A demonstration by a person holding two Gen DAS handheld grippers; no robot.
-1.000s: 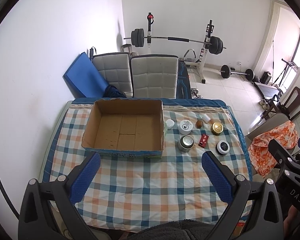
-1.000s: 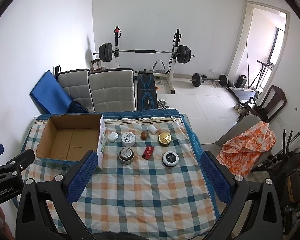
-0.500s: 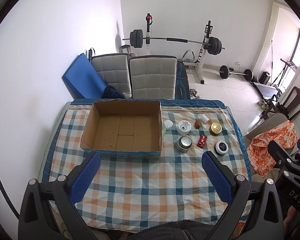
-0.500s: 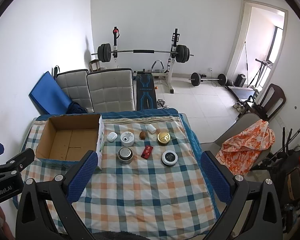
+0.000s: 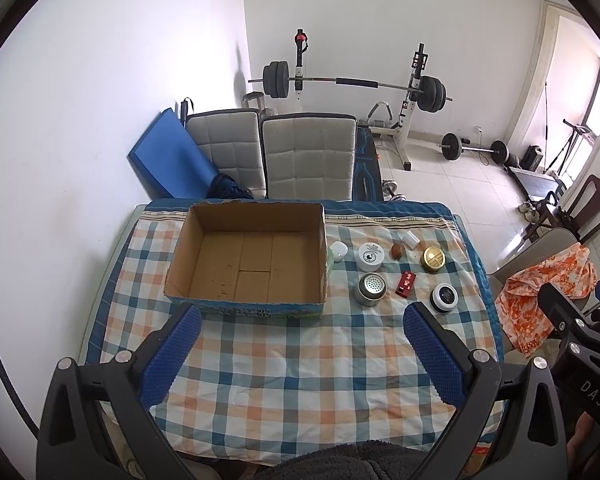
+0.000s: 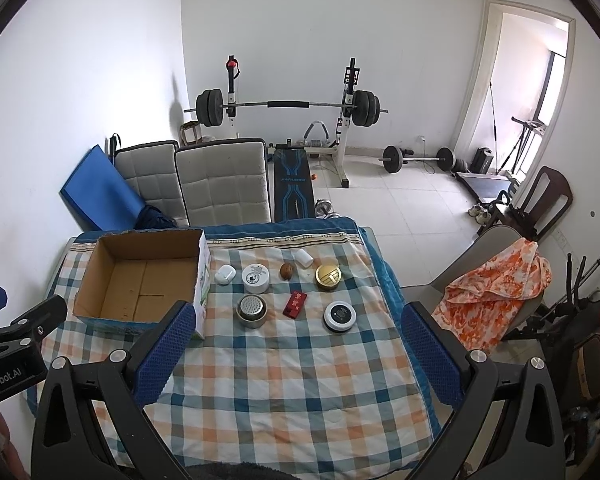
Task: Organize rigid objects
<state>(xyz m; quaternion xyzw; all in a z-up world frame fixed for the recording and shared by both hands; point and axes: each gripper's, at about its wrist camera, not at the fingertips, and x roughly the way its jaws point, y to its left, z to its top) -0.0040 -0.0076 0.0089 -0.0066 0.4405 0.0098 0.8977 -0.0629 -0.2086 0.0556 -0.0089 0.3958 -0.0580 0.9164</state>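
Observation:
An open empty cardboard box (image 5: pixel 244 264) (image 6: pixel 140 284) sits at the left on the checked tablecloth (image 5: pixel 300 364). To its right lie several small objects: a white earbud case (image 5: pixel 339 249), a white jar (image 5: pixel 371 256), a brown nut (image 5: pixel 397 250), a small white bottle (image 5: pixel 410 239), a gold tin (image 5: pixel 433 259), a metal strainer lid (image 5: pixel 371 289), a red box (image 5: pixel 405 284) and a black-and-white round tin (image 5: pixel 444 297). My left gripper (image 5: pixel 300 356) is open and empty, high above the near table. My right gripper (image 6: pixel 296 356) is open and empty too.
Two grey padded chairs (image 5: pixel 300 156) and a blue mat (image 5: pixel 168 160) stand behind the table. A barbell rack (image 5: pixel 352 84) stands by the far wall. A chair with an orange cloth (image 6: pixel 496 284) is at the table's right.
Both grippers have drawn slightly back and up, so the table looks a little farther away. Nothing on the table has moved.

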